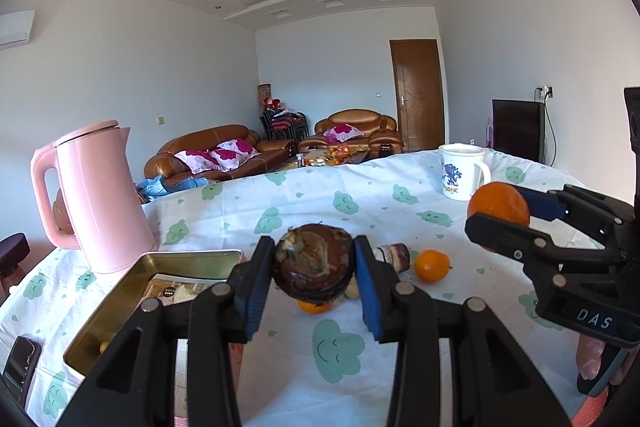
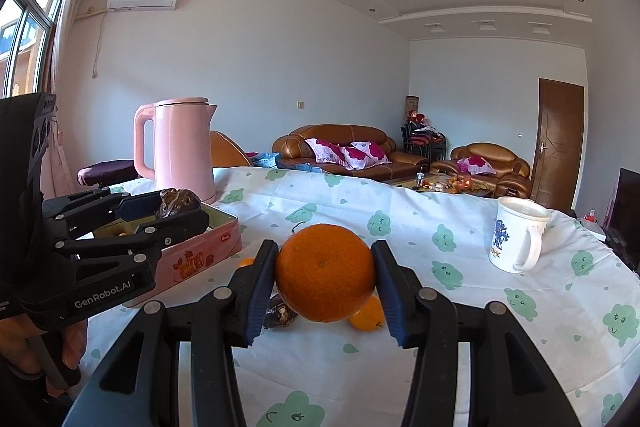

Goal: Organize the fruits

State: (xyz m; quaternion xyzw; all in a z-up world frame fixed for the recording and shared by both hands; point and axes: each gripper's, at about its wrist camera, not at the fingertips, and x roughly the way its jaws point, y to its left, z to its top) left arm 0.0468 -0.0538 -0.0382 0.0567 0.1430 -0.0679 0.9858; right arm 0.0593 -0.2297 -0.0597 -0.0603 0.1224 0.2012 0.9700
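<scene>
My left gripper point(image 1: 314, 267) is shut on a dark brown, wrinkled fruit point(image 1: 314, 263) and holds it above the table, right of an open pink tin point(image 1: 120, 291). In the right wrist view the left gripper point(image 2: 176, 213) holds that fruit point(image 2: 178, 203) over the tin point(image 2: 212, 247). My right gripper point(image 2: 325, 275) is shut on a large orange point(image 2: 325, 273); it also shows in the left wrist view point(image 1: 499, 205). On the cloth lie a small orange point(image 1: 432, 265), another orange point(image 1: 315, 307) partly hidden under the held fruit, and a dark piece point(image 1: 394, 255).
A pink kettle point(image 1: 94, 195) stands behind the tin at the left. A white mug point(image 1: 462, 171) stands at the far right of the table. A dark phone point(image 1: 20, 367) lies at the near left edge. The tablecloth point(image 1: 340, 347) has green cloud prints.
</scene>
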